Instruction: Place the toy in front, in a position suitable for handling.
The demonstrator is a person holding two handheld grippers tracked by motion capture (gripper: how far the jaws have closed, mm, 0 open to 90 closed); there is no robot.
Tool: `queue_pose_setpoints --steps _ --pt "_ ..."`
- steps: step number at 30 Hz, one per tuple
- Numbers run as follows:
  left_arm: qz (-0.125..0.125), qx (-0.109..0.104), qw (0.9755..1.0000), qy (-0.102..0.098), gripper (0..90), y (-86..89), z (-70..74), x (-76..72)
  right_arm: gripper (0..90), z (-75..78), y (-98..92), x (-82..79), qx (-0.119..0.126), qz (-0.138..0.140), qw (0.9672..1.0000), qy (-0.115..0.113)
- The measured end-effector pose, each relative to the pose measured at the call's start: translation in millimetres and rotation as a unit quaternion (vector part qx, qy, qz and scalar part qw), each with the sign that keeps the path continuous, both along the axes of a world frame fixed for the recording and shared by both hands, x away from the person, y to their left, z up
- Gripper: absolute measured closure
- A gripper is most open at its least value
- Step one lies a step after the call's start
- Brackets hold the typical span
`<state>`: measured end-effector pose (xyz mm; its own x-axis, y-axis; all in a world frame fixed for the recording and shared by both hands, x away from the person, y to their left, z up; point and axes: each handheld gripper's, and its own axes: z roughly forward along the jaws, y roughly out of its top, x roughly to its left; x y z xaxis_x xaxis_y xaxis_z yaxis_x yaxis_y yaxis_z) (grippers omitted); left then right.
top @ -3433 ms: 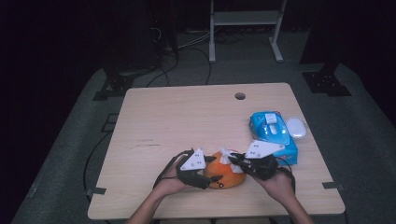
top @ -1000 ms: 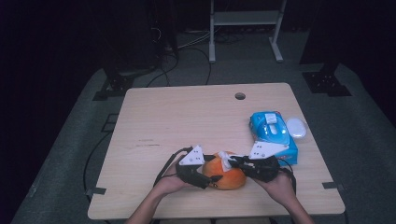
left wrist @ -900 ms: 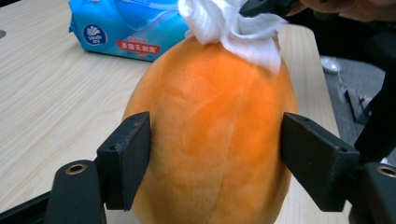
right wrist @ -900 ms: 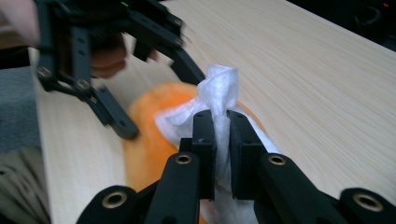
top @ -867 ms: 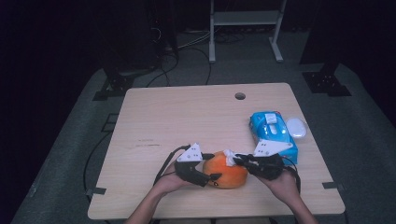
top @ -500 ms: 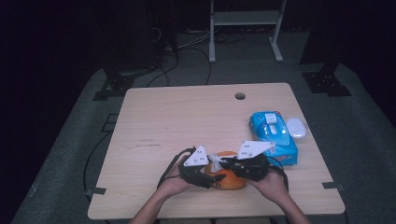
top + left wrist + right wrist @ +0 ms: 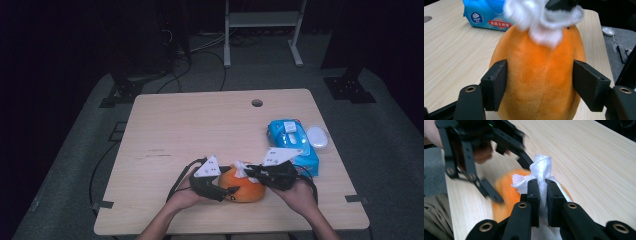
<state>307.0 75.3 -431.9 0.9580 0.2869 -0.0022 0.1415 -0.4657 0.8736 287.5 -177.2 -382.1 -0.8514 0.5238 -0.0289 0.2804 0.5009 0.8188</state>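
Note:
An orange plush fruit (image 7: 245,189) sits near the table's front edge. My left gripper (image 7: 225,192) clamps it from the left, and in the left gripper view both pads press its sides (image 7: 539,75). The jaws have just been opening a little, with the plush still between them. My right gripper (image 7: 253,175) comes in from the right, shut on a crumpled white tissue (image 7: 241,169). The right gripper view shows the tissue (image 7: 541,167) pinched between the pads (image 7: 533,192), over the top of the plush (image 7: 504,187). The tissue (image 7: 541,17) lies against the crown of the plush.
A blue pack of wipes (image 7: 292,142) lies at the right of the wooden table (image 7: 200,125), with a white oval lid (image 7: 316,136) beside it. A cable hole (image 7: 257,103) sits near the far edge. A metal stand (image 7: 260,30) stands on the floor beyond.
The right gripper with the tissue has slid left across the top of the plush, then a little back to the right. The left hand and the plush have stayed put.

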Motion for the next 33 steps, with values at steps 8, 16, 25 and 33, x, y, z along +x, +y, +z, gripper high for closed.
queue_pose_setpoints --steps 8,16,25,33 --pt "-0.023 -0.006 0.9997 0.011 27.1 8.8 -1.9 6.9 82.1 -8.6 -27.5 -0.3 0.023 -0.028 0.9992 0.015" --pt "-0.005 -0.002 1.0 -0.003 35.8 -4.1 5.9 0.4 82.1 11.9 8.0 -9.7 -0.012 0.01 0.9993 -0.032" --pt "0.0 -0.028 0.9993 0.025 25.1 1.3 -5.7 10.0 82.2 5.6 15.6 -3.3 -0.043 0.015 0.9987 -0.025" --pt "-0.001 0.004 0.9999 -0.016 33.6 -9.5 2.9 -1.4 82.2 5.3 33.1 -4.7 -0.032 0.041 0.9985 -0.017"
